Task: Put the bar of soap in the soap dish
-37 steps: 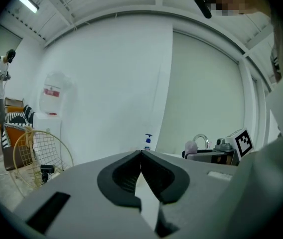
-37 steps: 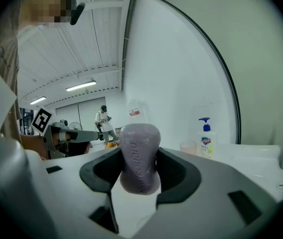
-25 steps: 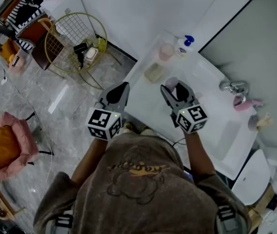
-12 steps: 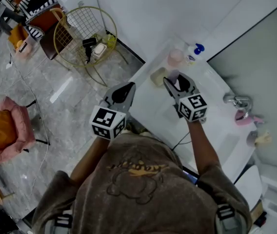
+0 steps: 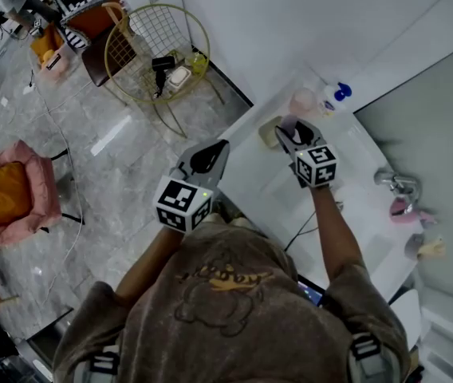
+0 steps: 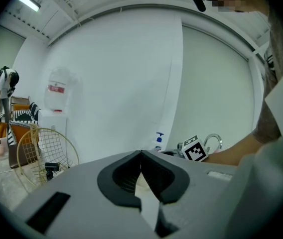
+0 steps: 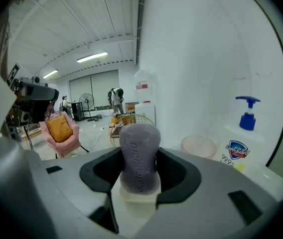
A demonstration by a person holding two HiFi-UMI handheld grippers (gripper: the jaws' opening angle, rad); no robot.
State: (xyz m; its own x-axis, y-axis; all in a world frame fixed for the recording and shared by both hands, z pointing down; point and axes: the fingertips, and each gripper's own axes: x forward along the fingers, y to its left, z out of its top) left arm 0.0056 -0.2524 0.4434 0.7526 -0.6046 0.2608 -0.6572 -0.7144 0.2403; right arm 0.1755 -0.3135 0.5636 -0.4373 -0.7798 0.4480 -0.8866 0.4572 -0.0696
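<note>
**Soap bar clamped in right gripper, near dish**

The right gripper grips the purple oval soap bar upright, just beside the beige soap dish on the white counter. The left gripper has its jaws together with nothing between them, short of the counter.

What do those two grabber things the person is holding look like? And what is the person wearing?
The left hand-held gripper and the right hand-held gripper both have a light grey body shaped a bit like a beak, with black pads lining the inside. Each carries a white cube printed with black square markers. The person wears a brownish short-sleeved shirt with a cartoon print.
</note>
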